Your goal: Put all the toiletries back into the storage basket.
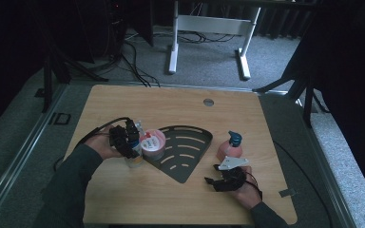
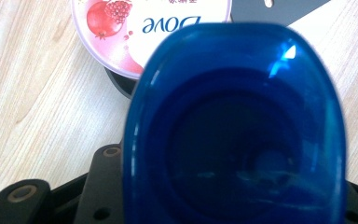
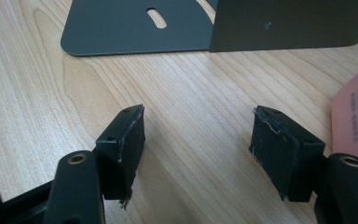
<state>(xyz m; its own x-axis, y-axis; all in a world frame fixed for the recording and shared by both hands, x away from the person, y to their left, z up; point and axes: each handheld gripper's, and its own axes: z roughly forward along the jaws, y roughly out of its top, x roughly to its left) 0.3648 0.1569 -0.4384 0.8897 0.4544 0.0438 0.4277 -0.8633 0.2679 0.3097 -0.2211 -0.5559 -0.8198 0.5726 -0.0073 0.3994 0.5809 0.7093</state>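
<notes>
My left gripper (image 1: 125,140) is at the table's left, shut on a small bottle (image 1: 134,160) whose blue cap (image 2: 233,130) looms right in front of the left gripper view's camera. Just beyond it, a pink Dove jar (image 1: 153,144) (image 2: 154,28) stands on the left corner of a dark slotted fan-shaped shelf (image 1: 190,152). My right gripper (image 1: 217,183) (image 3: 198,140) rests low over the wood at the front right, open, with nothing between its fingers. A pink pump bottle (image 1: 230,147) (image 3: 356,112) with a blue-green pump stands just behind and to the right of it.
The shelf's flat plate (image 3: 135,28) and its upright wall (image 3: 289,23) lie just ahead of the right gripper. A round cable grommet (image 1: 208,101) sits near the wooden table's (image 1: 123,102) far edge. A white desk frame (image 1: 209,28) stands on the floor beyond.
</notes>
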